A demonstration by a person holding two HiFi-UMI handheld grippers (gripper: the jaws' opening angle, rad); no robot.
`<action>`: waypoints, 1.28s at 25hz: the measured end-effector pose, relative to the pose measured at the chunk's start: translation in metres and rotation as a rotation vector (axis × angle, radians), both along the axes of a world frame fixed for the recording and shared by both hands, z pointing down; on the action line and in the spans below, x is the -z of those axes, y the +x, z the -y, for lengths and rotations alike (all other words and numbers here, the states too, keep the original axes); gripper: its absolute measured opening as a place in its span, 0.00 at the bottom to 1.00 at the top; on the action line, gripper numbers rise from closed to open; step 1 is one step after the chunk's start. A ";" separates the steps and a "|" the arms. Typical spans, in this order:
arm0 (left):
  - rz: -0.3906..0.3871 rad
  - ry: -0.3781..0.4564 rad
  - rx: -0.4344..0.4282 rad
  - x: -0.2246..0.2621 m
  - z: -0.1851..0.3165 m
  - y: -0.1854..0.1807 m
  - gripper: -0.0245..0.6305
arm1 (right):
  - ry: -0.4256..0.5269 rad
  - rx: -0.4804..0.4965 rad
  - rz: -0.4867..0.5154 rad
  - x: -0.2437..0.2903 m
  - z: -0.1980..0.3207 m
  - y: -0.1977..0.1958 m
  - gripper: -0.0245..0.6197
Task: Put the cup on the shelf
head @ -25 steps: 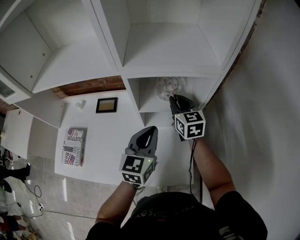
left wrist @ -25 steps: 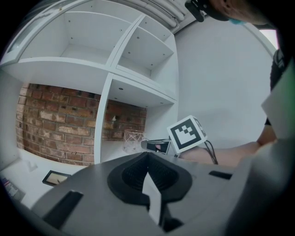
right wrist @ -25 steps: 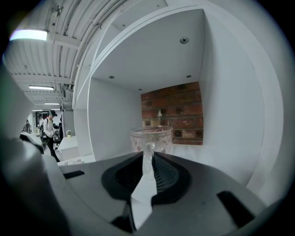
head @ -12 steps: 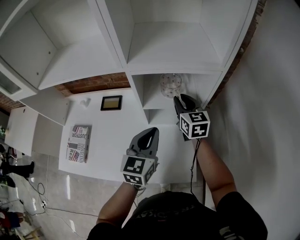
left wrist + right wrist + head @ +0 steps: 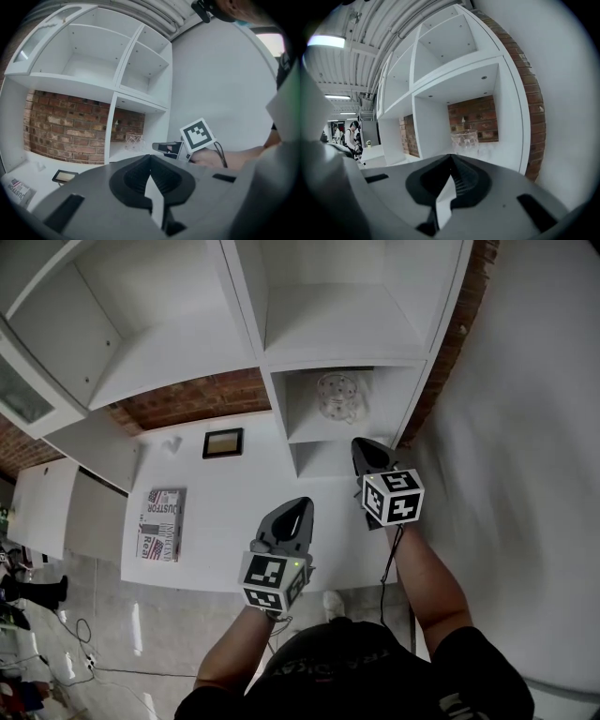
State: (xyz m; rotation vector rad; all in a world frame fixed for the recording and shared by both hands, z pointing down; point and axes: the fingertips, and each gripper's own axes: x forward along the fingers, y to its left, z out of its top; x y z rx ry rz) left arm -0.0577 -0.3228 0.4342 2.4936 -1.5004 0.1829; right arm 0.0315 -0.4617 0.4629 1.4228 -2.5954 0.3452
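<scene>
The white shelf is split into open compartments. Its small lower right compartment, backed by red brick, holds one thing: the cup, a clear patterned glass standing upright on that compartment's floor, towards the back. Whether anything is in the cup cannot be told.

The right gripper hovers just outside the front of that shelf compartment, pointing in at the cup but apart from it. In the right gripper view its fingers are pressed together with nothing between them, and the cup stands beyond their tips, straight ahead.

The left gripper hangs farther out from the shelf, over the white tabletop that runs out from the shelf's base. Its fingers are likewise closed on nothing. From its view the cup shows inside the shelf, with the right gripper in front of that opening.

On the tabletop, out from the shelf's left half, lie a small framed picture and, farther from the shelf, a printed booklet.
</scene>
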 end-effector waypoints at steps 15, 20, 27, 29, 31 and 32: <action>-0.018 0.035 -0.063 0.020 -0.131 -0.037 0.04 | 0.082 0.009 -0.025 0.041 -0.188 -0.032 0.04; -0.027 0.029 -0.085 0.017 -0.178 -0.046 0.04 | 0.079 -0.008 0.003 0.047 -0.249 -0.042 0.04; -0.025 0.032 -0.122 0.016 -0.226 -0.053 0.04 | 0.071 -0.028 0.001 0.042 -0.313 -0.050 0.04; -0.026 0.031 -0.130 0.015 -0.236 -0.055 0.04 | 0.067 -0.032 0.002 0.040 -0.327 -0.051 0.04; -0.027 0.029 -0.134 0.014 -0.244 -0.056 0.04 | 0.064 -0.035 0.006 0.040 -0.338 -0.052 0.04; -0.028 0.028 -0.134 0.014 -0.247 -0.057 0.04 | 0.063 -0.037 0.009 0.040 -0.342 -0.052 0.04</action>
